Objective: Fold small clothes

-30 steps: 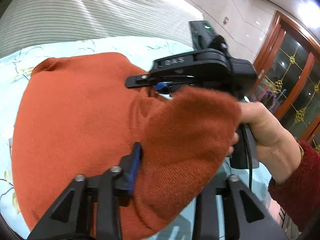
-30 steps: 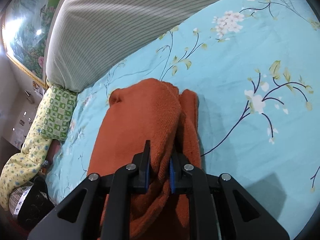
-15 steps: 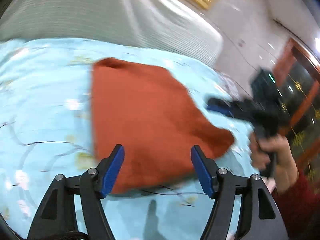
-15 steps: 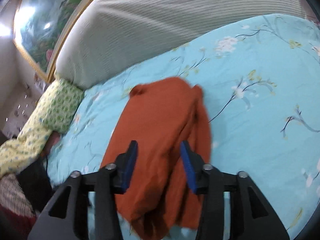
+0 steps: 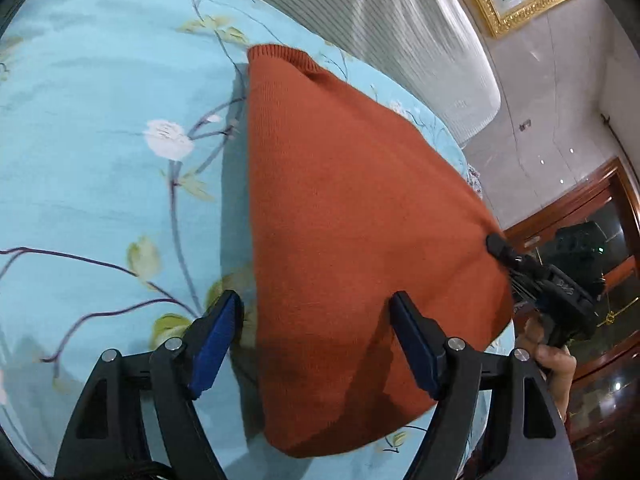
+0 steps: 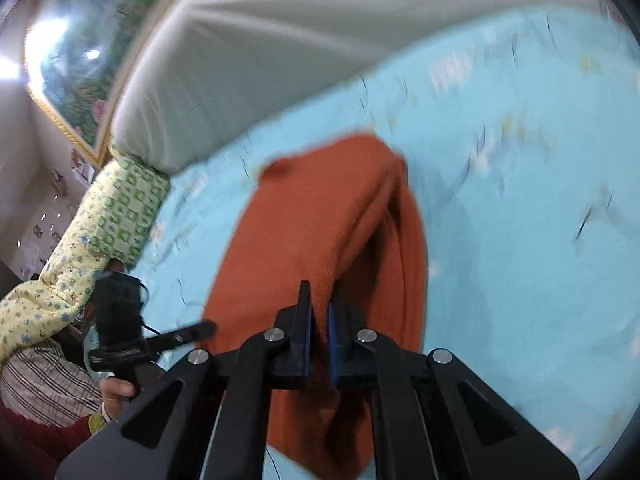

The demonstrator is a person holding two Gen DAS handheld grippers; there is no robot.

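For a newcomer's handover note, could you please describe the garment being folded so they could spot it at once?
Start at the bed with the light blue flowered sheet, below the grey striped headboard. In the middle of that sheet lies a rust-orange knitted sweater, folded over on itself. It is the only plain, solid-coloured cloth there, and the right gripper is pinching its edge.

A rust-orange sweater (image 5: 352,216) lies on the floral blue bedsheet (image 5: 100,168).
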